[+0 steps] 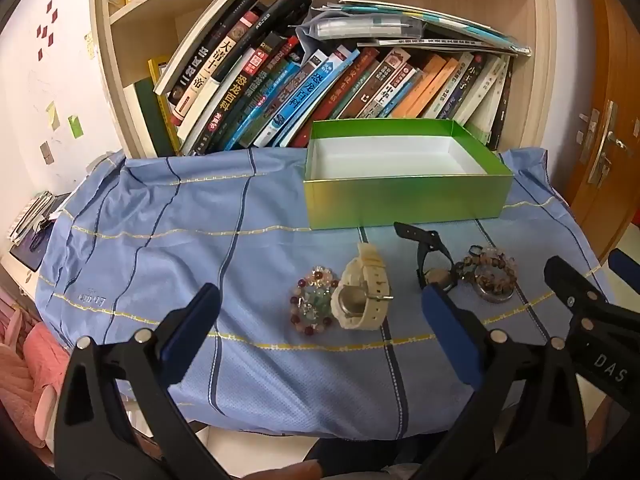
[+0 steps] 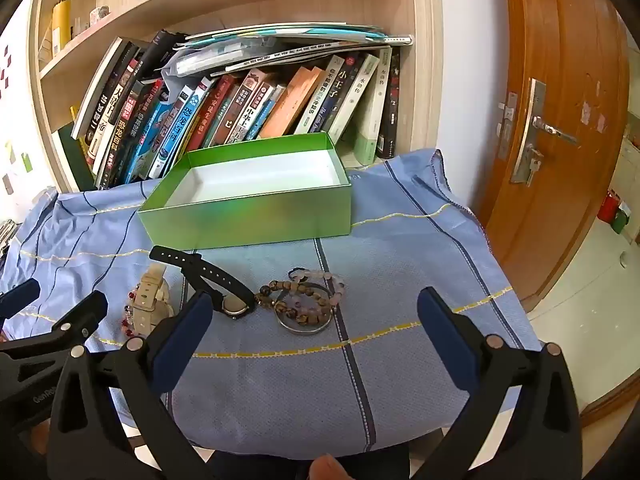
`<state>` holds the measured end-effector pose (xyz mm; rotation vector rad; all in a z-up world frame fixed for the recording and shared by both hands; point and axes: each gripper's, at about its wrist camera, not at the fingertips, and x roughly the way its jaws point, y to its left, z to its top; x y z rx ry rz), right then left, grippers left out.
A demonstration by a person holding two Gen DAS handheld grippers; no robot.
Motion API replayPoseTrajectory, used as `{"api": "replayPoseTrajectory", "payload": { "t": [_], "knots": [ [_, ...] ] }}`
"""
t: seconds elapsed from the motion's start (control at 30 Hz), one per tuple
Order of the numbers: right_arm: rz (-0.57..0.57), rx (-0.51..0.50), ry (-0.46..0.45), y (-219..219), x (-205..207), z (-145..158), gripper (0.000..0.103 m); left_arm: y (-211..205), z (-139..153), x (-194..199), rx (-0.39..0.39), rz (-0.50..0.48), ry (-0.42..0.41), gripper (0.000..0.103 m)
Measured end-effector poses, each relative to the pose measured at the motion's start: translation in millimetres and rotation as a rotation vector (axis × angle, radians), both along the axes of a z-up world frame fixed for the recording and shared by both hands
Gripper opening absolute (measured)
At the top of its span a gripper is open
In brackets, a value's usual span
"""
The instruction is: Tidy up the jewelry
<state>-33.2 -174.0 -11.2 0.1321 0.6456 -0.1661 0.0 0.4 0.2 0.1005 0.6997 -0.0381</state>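
An open green box (image 1: 404,200) (image 2: 256,216) with a white inside stands at the back of the blue cloth and holds nothing. In front of it lie a colourful bead bracelet (image 1: 312,306), a cream watch (image 1: 362,292) (image 2: 150,296), a black watch (image 1: 430,258) (image 2: 218,280), and brown and pink bead bracelets over a metal bangle (image 1: 490,276) (image 2: 306,304). My left gripper (image 1: 320,300) hovers open, near the cream watch and colourful bracelet. My right gripper (image 2: 316,308) hovers open, near the brown beads and bangle. Neither holds anything.
A blue striped cloth (image 1: 180,264) (image 2: 420,240) covers the table. Behind the box a wooden shelf is packed with leaning books (image 1: 300,80) (image 2: 240,108). An orange door (image 2: 560,120) stands to the right. Pink fabric (image 1: 24,364) lies low on the left.
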Motion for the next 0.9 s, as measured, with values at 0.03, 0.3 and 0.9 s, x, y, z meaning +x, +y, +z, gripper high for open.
{"api": "replayPoseTrajectory", "payload": {
  "t": [0.03,0.3,0.9],
  "knots": [
    [0.000,0.008,-0.003,-0.4,-0.3,0.0,0.100,-0.9,-0.1,-0.4,0.018,0.000,-0.007,0.099],
    [0.000,0.011,0.002,-0.2,-0.8,-0.2,0.100,6.1,-0.8,-0.3,0.011,0.011,-0.014,0.099],
    [0.000,0.012,0.000,-1.1,-2.8,-0.7,0.100,3.1,-4.1,0.3,0.019,0.008,0.001,0.099]
  ]
}}
